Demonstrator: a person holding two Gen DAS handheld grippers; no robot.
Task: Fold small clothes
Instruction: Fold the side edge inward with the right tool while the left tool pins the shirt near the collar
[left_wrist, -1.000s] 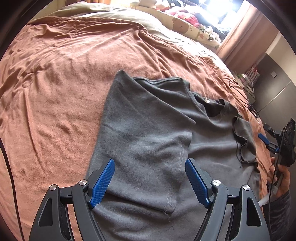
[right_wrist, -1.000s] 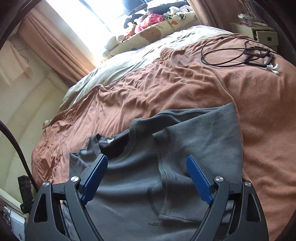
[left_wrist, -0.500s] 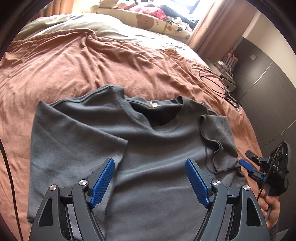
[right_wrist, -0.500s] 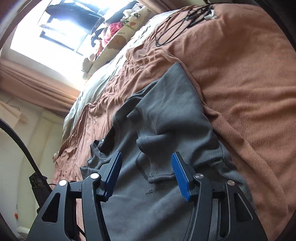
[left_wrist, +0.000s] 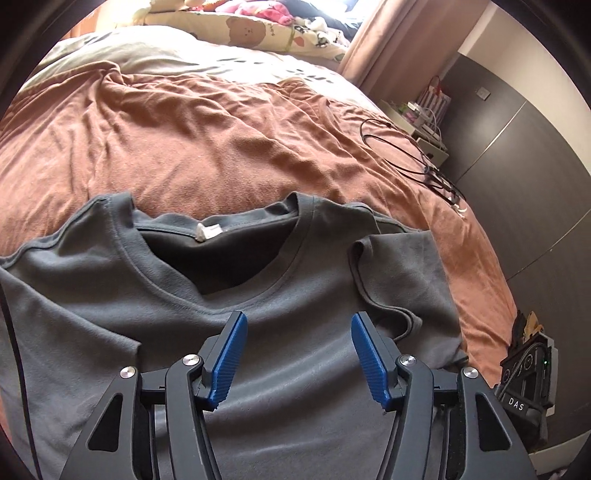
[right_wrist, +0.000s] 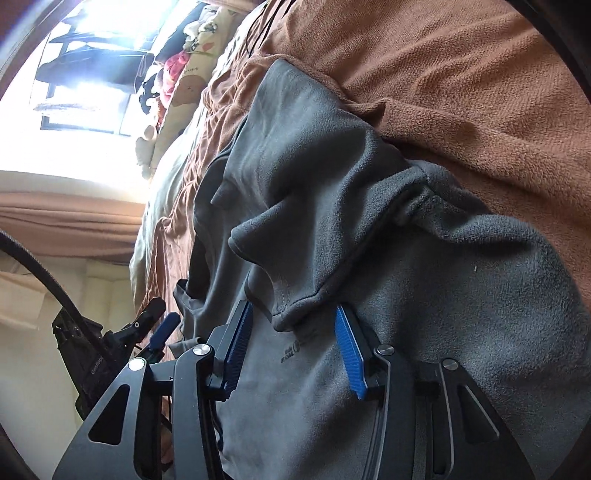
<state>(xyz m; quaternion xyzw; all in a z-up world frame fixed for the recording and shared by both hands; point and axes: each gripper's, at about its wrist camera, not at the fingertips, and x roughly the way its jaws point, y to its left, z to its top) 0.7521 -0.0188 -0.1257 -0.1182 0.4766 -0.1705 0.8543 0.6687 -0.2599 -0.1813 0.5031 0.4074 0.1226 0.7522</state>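
A grey T-shirt (left_wrist: 110, 295) lies front up on the brown blanket (left_wrist: 184, 140), collar and white label (left_wrist: 208, 232) at the far side. Its right sleeve (left_wrist: 402, 266) is folded inward over the body. My left gripper (left_wrist: 298, 317) hovers over the chest just below the neckline, jaws closing, only flat cloth beneath them. My right gripper (right_wrist: 292, 308) is rolled on its side, low over the shirt (right_wrist: 443, 295). Its jaws are closing with the folded sleeve's hem (right_wrist: 291, 317) between them, pads apart from the cloth. The left gripper (right_wrist: 159, 319) shows at the left of the right wrist view.
Black cables (left_wrist: 417, 155) lie on the blanket at the far right, near the bed's edge. Patterned pillows (left_wrist: 258, 33) and a pale cover fill the bed's head. A nightstand (left_wrist: 428, 122) and dark wardrobe doors (left_wrist: 517, 177) stand to the right.
The left gripper swept right from the left sleeve to the chest under the collar and its jaws narrowed. The right gripper rolled, sank toward the folded sleeve and narrowed too.
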